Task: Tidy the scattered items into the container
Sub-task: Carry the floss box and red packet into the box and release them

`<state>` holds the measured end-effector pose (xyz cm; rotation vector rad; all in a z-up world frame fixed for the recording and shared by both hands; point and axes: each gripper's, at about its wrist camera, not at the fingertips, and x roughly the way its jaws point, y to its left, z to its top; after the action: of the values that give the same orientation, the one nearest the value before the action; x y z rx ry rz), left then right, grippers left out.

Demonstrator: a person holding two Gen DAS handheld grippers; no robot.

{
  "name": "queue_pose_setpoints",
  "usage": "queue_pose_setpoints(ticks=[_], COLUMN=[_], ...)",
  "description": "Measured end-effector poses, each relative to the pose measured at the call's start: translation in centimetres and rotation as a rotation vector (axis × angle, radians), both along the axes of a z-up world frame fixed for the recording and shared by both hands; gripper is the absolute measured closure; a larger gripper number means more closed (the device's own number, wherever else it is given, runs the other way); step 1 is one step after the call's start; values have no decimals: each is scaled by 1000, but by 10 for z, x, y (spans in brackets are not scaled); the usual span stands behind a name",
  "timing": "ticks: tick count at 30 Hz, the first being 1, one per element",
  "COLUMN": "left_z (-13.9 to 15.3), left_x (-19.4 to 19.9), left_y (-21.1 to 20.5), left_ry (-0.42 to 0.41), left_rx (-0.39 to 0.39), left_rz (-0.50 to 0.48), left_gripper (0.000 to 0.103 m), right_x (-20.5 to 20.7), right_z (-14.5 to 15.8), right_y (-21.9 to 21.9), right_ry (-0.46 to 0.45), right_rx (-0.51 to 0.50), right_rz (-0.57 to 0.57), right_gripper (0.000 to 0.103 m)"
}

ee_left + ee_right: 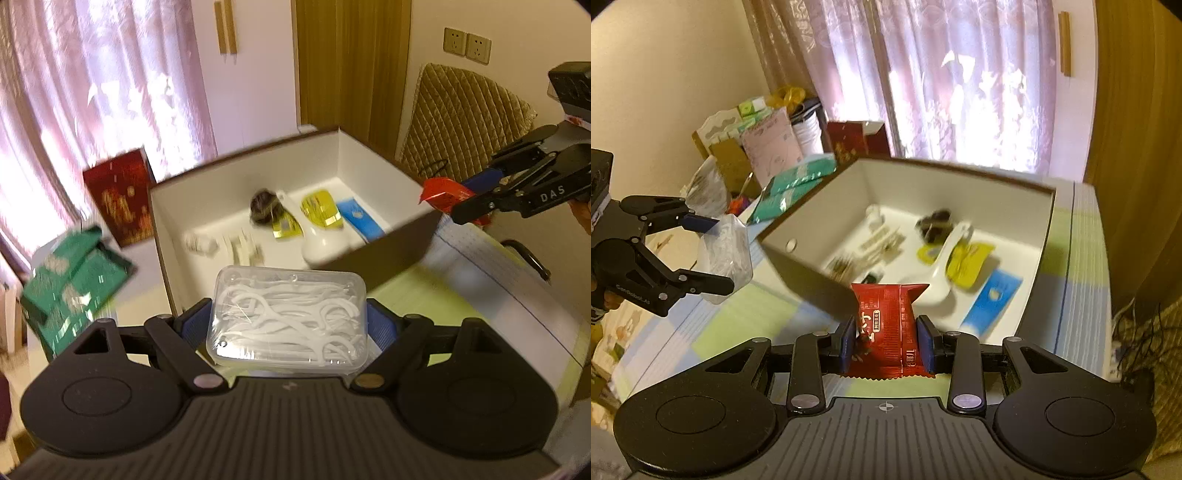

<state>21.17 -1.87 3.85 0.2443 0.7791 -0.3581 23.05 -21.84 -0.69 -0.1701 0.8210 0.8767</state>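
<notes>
clear plastic case and red packet both held at the box edge

clear plastic case of floss picks (288, 317) sits clamped between the blue pads of the left tongs (290, 325), in the air just short of the near wall of the white box (343, 162). red snack packet (888, 328) is pinched upright in the right tongs (886, 343), jaws narrow on its lower half, its top edge over the near wall of the box. from the left wrist view the right tongs hold the packet just outside the box's right corner.

already in the box: a white shoehorn-shaped piece (942, 266), yellow sachets (967, 264), a blue flat packet (991, 299), a dark bundle (934, 225), some pale small parts (879, 243); all blurred, details unreadable.

box stands on a bench with a green, blue and white checked cover (738, 321). beside the box on the far side: green packets (74, 280) and a red carton (120, 199). pink curtain (960, 74) behind. quilted chair back (461, 122) beyond the box in the left view.
</notes>
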Motion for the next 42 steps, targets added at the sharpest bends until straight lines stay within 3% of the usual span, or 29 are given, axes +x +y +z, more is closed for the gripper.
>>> queue_pose_setpoints(ticks=[9, 20, 36, 42], left_z=[7, -27, -89, -106], left_x=[63, 131, 174, 180], left_y=[-8, -31, -54, -61], left_ry=[-4, 78, 201, 205], left_rx=[21, 98, 271, 351], left_rz=[-35, -116, -265, -321], left_gripper=[20, 20, 20, 19], right_x=[57, 104, 128, 131], right_z=[-2, -37, -61, -68], right_y=[19, 36, 42, 43], right_ry=[2, 31, 23, 19], right_rx=[-54, -194, -261, -274], right_rz=[-3, 22, 68, 80], right_gripper=[65, 65, 65, 65])
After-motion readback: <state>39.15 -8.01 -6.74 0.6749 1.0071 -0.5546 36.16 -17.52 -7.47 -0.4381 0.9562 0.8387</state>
